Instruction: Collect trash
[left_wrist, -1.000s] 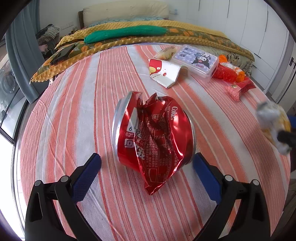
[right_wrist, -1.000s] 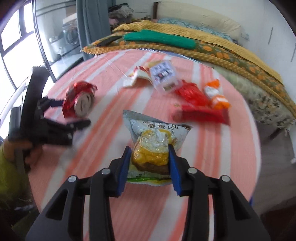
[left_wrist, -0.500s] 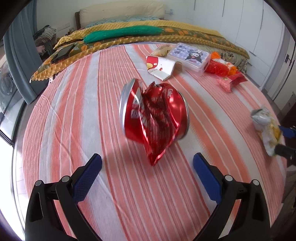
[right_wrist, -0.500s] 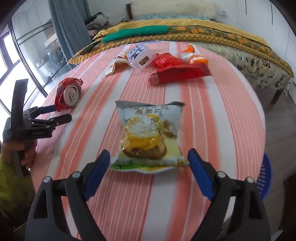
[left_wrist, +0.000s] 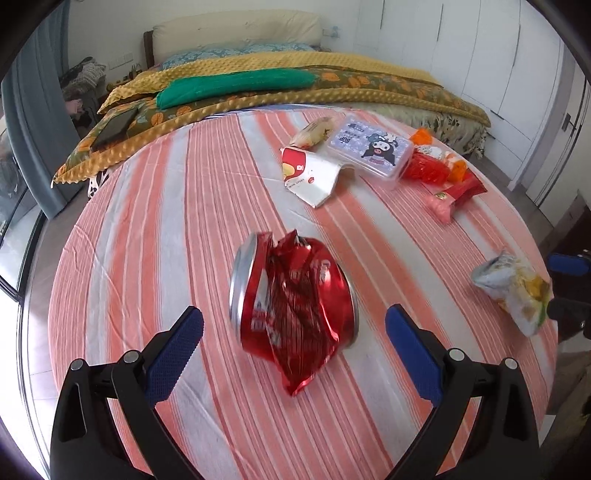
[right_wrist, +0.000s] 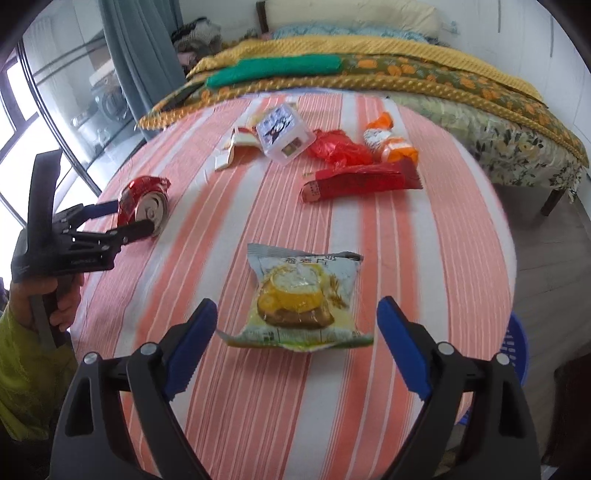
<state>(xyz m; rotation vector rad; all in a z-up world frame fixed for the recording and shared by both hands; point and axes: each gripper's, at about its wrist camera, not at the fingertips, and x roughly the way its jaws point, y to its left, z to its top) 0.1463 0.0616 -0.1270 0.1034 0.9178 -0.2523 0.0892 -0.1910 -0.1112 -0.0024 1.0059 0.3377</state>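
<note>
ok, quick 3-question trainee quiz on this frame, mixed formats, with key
1. True or false: the left gripper is shut on the crushed red can.
2. What lies on the table in front of the right gripper? A) plastic box B) snack packet C) orange wrapper
3. Fill in: the blue basket sits ___ the striped table, at its right edge.

Key
1. False; its jaws are open with the can between them.
2. B, the snack packet.
3. below

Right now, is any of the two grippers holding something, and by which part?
Nothing is held. The left gripper stands open around the crushed can, and the right gripper is open around the snack packet.
</note>
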